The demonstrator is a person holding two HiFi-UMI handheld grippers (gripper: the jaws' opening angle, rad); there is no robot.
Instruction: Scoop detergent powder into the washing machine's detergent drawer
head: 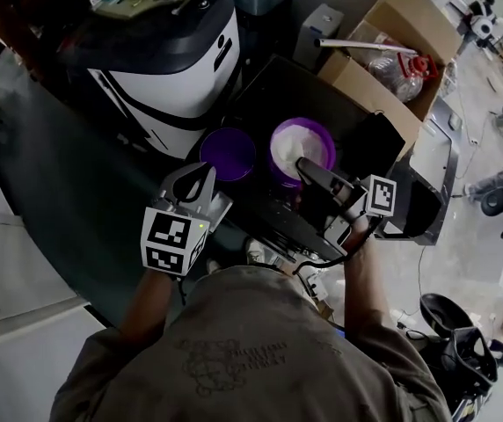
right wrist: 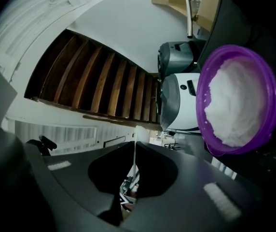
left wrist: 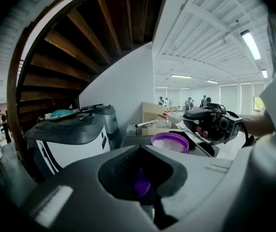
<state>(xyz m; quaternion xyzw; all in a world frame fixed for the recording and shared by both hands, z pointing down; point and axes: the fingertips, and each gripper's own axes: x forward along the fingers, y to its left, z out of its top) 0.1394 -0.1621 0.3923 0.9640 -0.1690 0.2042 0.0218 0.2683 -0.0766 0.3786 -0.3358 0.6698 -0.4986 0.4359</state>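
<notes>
A purple tub of white detergent powder (head: 302, 145) (left wrist: 170, 141) (right wrist: 237, 100) stands on a dark tabletop (head: 273, 86). My right gripper (head: 303, 164) (right wrist: 134, 144) reaches over the tub's near rim, shut on a thin white scoop handle (right wrist: 134, 151). The scoop's bowl is hidden. A purple lid (head: 228, 154) lies left of the tub. My left gripper (head: 209, 171) (left wrist: 141, 150) is shut at the lid's near edge, and a bit of purple (left wrist: 142, 182) shows between its jaws. The white and black washing machine (head: 168, 64) (left wrist: 70, 139) (right wrist: 179, 98) stands behind. I cannot see its drawer.
An open cardboard box (head: 401, 33) with a plastic bottle sits at the back right of the table. Black office chairs (head: 462, 350) stand on the floor to the right. Several people (left wrist: 191, 102) are far off in the room.
</notes>
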